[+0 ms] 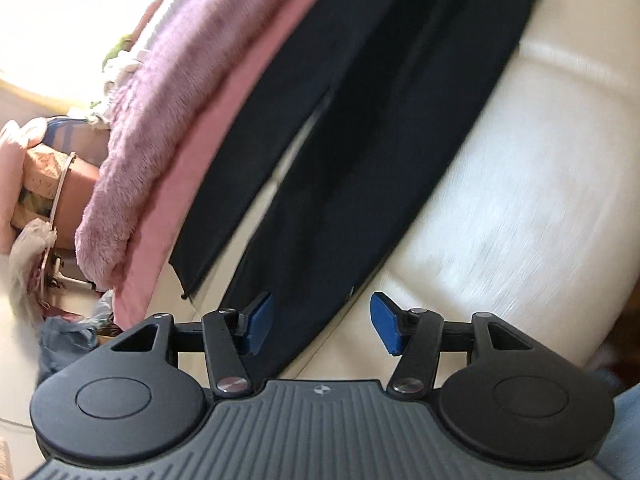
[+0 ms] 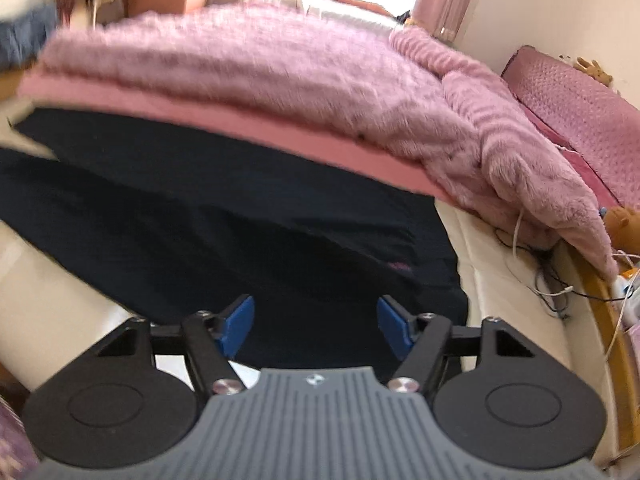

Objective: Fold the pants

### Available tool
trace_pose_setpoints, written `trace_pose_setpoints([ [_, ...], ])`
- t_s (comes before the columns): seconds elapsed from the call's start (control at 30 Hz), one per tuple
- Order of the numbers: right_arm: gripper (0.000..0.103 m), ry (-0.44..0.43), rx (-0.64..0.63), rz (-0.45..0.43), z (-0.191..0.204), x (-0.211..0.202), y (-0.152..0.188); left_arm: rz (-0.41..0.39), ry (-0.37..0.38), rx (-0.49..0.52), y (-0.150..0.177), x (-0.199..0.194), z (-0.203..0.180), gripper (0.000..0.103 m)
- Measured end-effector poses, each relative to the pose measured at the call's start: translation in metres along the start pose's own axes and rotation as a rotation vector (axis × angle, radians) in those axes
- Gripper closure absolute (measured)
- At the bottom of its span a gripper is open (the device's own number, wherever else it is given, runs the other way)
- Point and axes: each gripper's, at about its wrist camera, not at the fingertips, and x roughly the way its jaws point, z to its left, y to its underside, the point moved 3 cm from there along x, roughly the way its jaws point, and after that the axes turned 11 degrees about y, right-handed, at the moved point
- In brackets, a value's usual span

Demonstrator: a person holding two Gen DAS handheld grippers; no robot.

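Note:
Dark navy pants lie flat on a cream surface, their two legs running toward me with a narrow gap between them. My left gripper hovers over the hem end of the nearer leg, its blue pads apart and touching nothing. In the right wrist view the wide upper part of the pants spreads across the middle. My right gripper is over its near edge, blue pads apart, cloth below them but not pinched.
A fluffy mauve blanket over a pink sheet lies just beyond the pants. Cables and a wooden rail sit at the right. Clutter and a blue cloth lie at the left.

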Motion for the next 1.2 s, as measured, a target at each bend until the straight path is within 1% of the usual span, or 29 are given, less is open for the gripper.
trace_pose_setpoints([
  [0.03,0.050,0.004,-0.017,0.021,-0.006,0.011,0.004,0.019,-0.005,0.020,0.003,0.005,0.003,0.037],
  [0.17,0.051,0.039,-0.061,0.102,-0.024,0.050,0.023,0.071,-0.003,0.063,0.007,0.024,0.002,0.040],
  [0.27,0.052,0.064,-0.112,0.130,-0.030,0.067,0.031,0.090,-0.023,0.115,0.008,0.033,-0.001,0.044],
  [0.3,0.052,0.072,-0.129,0.131,-0.031,0.071,0.033,0.090,-0.031,0.117,0.007,0.035,0.000,0.044],
  [0.37,0.052,0.077,-0.130,0.139,-0.036,0.076,0.035,0.093,-0.041,0.100,0.004,0.039,0.003,0.050],
  [0.4,0.052,0.078,-0.132,0.141,-0.038,0.078,0.038,0.096,-0.038,0.084,0.002,0.040,0.002,0.051],
  [0.43,0.052,0.080,-0.142,0.139,-0.039,0.079,0.039,0.104,-0.038,0.071,0.001,0.042,0.002,0.057],
  [0.47,0.054,0.083,-0.162,0.133,-0.039,0.079,0.041,0.111,-0.032,0.067,0.000,0.042,0.000,0.069],
  [0.5,0.056,0.086,-0.197,0.125,-0.040,0.080,0.044,0.116,-0.030,0.067,-0.002,0.042,-0.003,0.076],
  [0.53,0.057,0.086,-0.229,0.120,-0.040,0.080,0.046,0.121,-0.019,0.057,-0.002,0.043,-0.005,0.092],
  [0.57,0.057,0.085,-0.259,0.116,-0.041,0.081,0.048,0.123,-0.011,0.033,-0.002,0.042,-0.006,0.097],
  [0.63,0.057,0.087,-0.316,0.117,-0.042,0.079,0.054,0.116,-0.018,-0.025,-0.003,0.040,-0.006,0.102],
  [0.73,0.057,0.078,-0.395,0.116,-0.046,0.076,0.062,0.111,-0.086,-0.142,-0.005,0.035,0.009,0.102],
  [0.9,0.057,0.018,-0.620,0.109,-0.039,0.076,0.070,0.056,-0.090,-0.375,-0.017,0.020,0.046,0.103],
  [0.97,0.058,0.008,-0.720,0.118,-0.033,0.079,0.075,0.028,-0.093,-0.449,-0.023,0.014,0.060,0.103],
  [1.0,0.061,0.015,-0.771,0.125,-0.030,0.083,0.079,0.015,-0.092,-0.483,-0.025,0.010,0.066,0.103],
  [1.03,0.068,0.016,-0.798,0.128,-0.028,0.085,0.082,0.001,-0.094,-0.509,-0.028,0.006,0.071,0.103],
  [1.13,0.072,0.030,-0.845,0.102,-0.023,0.089,0.086,-0.040,-0.094,-0.585,-0.033,-0.005,0.078,0.103],
  [1.17,0.085,0.036,-0.853,0.089,-0.022,0.089,0.087,-0.052,-0.091,-0.607,-0.033,-0.007,0.080,0.103],
  [1.2,0.096,0.041,-0.849,0.081,-0.021,0.088,0.086,-0.064,-0.090,-0.630,-0.033,-0.010,0.083,0.103],
])
